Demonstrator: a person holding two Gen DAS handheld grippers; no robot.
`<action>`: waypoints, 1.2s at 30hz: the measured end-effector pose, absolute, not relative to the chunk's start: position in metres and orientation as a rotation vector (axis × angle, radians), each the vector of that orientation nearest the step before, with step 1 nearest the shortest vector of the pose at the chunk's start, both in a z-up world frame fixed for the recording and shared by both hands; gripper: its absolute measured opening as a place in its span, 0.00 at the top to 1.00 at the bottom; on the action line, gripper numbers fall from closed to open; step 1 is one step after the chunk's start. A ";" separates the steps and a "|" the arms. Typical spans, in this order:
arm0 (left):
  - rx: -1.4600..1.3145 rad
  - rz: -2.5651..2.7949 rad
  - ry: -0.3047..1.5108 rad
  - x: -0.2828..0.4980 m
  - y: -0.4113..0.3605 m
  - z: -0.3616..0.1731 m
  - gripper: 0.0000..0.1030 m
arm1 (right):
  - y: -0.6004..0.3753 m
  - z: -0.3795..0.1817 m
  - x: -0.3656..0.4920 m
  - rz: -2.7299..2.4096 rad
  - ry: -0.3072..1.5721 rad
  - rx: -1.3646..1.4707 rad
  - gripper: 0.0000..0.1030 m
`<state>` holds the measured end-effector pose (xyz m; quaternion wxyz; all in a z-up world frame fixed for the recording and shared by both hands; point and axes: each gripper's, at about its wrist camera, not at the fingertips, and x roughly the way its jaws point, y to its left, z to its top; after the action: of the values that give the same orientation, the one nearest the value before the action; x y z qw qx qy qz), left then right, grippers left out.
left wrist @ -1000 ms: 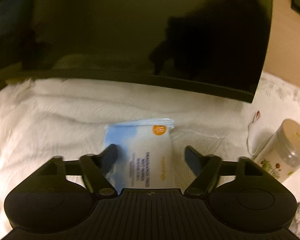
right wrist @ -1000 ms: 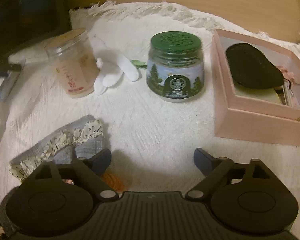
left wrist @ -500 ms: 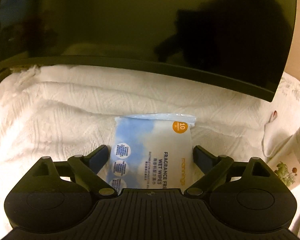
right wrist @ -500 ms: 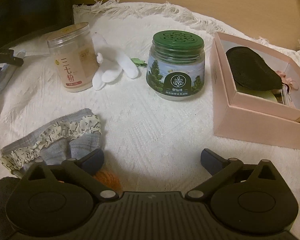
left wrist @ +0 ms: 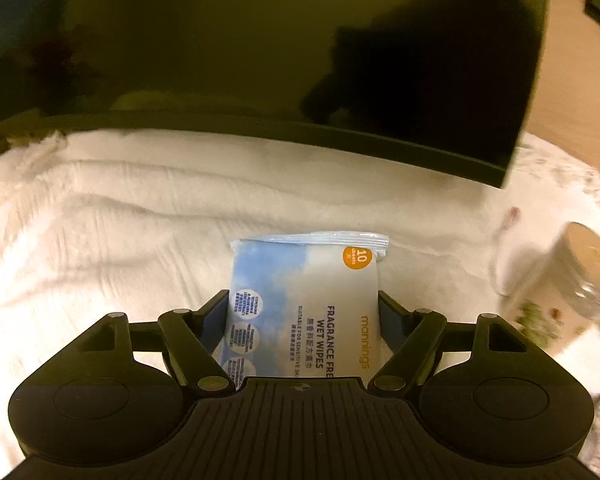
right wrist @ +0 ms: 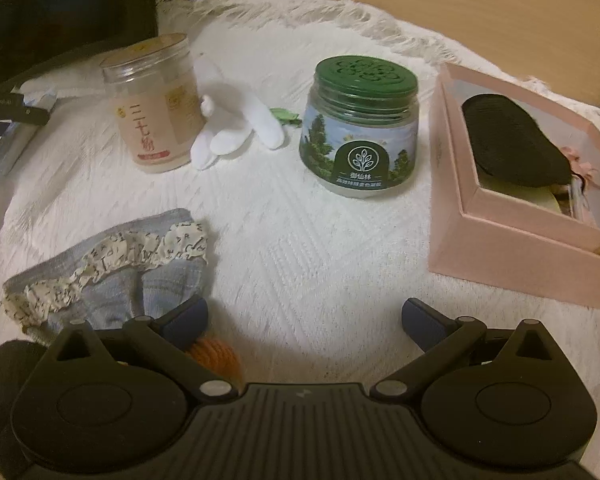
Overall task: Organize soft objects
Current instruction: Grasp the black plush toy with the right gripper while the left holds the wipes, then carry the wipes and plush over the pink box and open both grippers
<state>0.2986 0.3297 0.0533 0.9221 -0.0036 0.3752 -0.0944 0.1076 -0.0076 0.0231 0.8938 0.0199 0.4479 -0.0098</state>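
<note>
Left wrist view: left gripper [left wrist: 303,312] closed on wet wipes pack [left wrist: 304,300], pads against both edges, just in front of dark monitor [left wrist: 260,48]. Right gripper [right wrist: 304,316] spread wide, empty, over white cloth [right wrist: 300,240]; frilled blue sock [right wrist: 112,268], possibly a pair, well left of pink box [right wrist: 512,248].

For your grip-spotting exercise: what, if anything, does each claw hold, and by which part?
The left claw grips the wet wipes pack by its two long side edges, near its lower half. The right claw stands wide open and holds nothing.
</note>
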 end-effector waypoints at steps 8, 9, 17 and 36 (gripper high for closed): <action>-0.084 -0.274 0.792 0.234 0.322 0.064 0.23 | -0.020 0.050 0.101 0.079 0.929 0.099 0.00; -0.106 -0.280 0.796 0.223 0.322 0.065 0.23 | -0.019 0.056 0.099 0.106 0.923 0.103 0.00; -0.191 -0.286 0.847 0.170 0.310 0.061 0.23 | 0.022 0.085 0.064 0.420 0.929 0.089 0.00; -0.170 -0.292 0.877 0.043 0.238 0.056 0.23 | -0.040 0.106 -0.016 0.535 0.961 -0.021 0.34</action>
<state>0.0426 0.2376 0.0558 0.8915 -0.0820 0.4227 -0.1405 -0.0161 -0.0401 0.1061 0.8524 -0.0102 0.4568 0.2543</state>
